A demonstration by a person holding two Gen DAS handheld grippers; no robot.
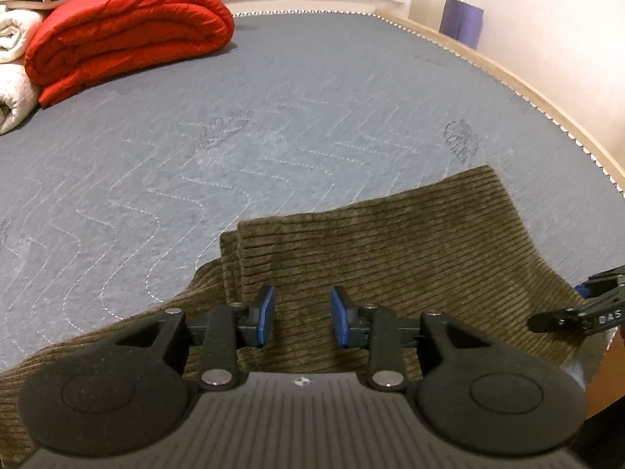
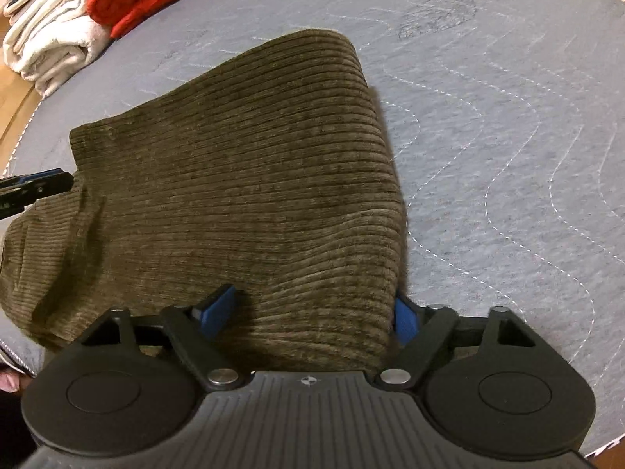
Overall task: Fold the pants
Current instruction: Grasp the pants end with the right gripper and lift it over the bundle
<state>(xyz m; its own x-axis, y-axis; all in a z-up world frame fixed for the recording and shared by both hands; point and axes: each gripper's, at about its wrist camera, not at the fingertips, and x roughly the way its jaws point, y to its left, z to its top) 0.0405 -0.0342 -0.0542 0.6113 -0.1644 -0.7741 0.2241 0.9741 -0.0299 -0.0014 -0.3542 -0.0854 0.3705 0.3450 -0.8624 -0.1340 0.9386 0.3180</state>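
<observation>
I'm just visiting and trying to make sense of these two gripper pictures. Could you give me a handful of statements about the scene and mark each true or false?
1. The pants are olive-brown corduroy. True.
2. They lie on a wooden table. False: they lie on a grey quilted mattress.
3. A folded red quilt sits at the far side of the mattress. True.
4. The left gripper is clamped on the fabric. False: its jaws stand apart above the cloth, gripping nothing.
5. The right gripper has pants fabric between its jaws. True.
6. The pants are spread out at full length. False: they are already folded over into layers.
</observation>
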